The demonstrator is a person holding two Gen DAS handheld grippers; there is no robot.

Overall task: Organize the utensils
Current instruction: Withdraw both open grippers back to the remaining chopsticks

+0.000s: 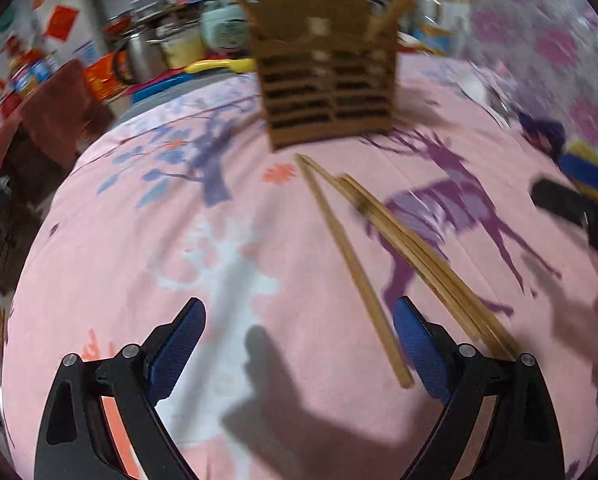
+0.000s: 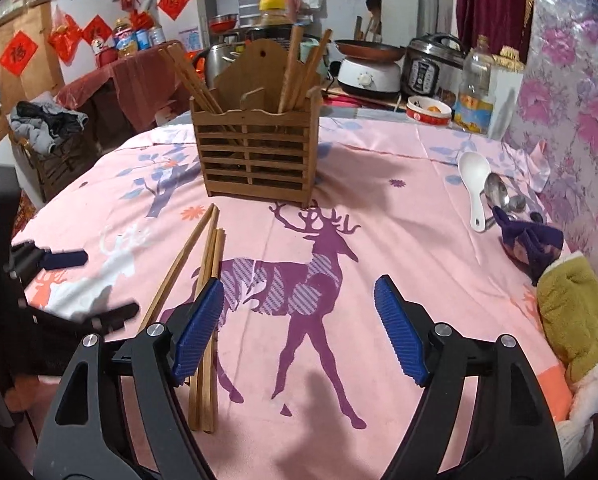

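A slatted wooden utensil holder [image 2: 255, 152] stands upright on the pink deer-print cloth, with several chopsticks leaning in it; it also shows, blurred, in the left wrist view [image 1: 327, 92]. Several loose chopsticks [image 2: 209, 240] lie flat in front of it. My right gripper [image 2: 299, 282] is open just above the cloth with nothing between its pads, and the chopsticks run under its left finger. My left gripper [image 1: 299, 306] is open too. One chopstick [image 1: 351, 264] ends between its fingers, close to the right one, and the bundle [image 1: 427, 264] passes outside that finger.
A white spoon [image 2: 473, 176] and metal spoons [image 2: 497, 192] lie at the right by a purple cloth [image 2: 531, 240] and a green plush thing [image 2: 571, 312]. Pots, bottles and a rice cooker [image 2: 431, 64] crowd the far side. My left gripper [image 2: 113, 283] shows at the left edge.
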